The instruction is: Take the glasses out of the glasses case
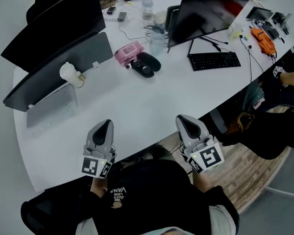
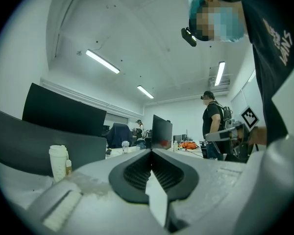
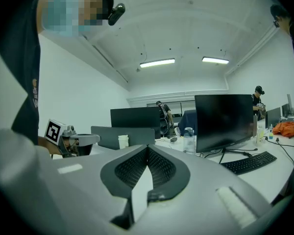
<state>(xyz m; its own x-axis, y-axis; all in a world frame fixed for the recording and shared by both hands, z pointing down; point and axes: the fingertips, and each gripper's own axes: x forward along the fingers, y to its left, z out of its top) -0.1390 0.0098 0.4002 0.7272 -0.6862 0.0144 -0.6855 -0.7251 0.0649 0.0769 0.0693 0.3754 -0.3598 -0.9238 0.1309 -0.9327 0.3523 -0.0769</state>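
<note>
Claws both clenched, empty: left gripper [image 1: 106, 123], right gripper [image 1: 183, 118] at near side. Glasses case [image 1: 146, 64] well apart, far centre — unclench on approach, one steadies case, other draws glasses out.

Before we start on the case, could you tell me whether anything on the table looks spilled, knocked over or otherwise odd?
Nothing stands out. The black case lies beside a pink pack, the keyboard sits flat, and no spill shows. The left gripper and right gripper are shut and empty.

An office: monitors [image 1: 206, 13], a keyboard [image 1: 214, 60] (black) on a shared white desk [image 1: 152, 106].
</note>
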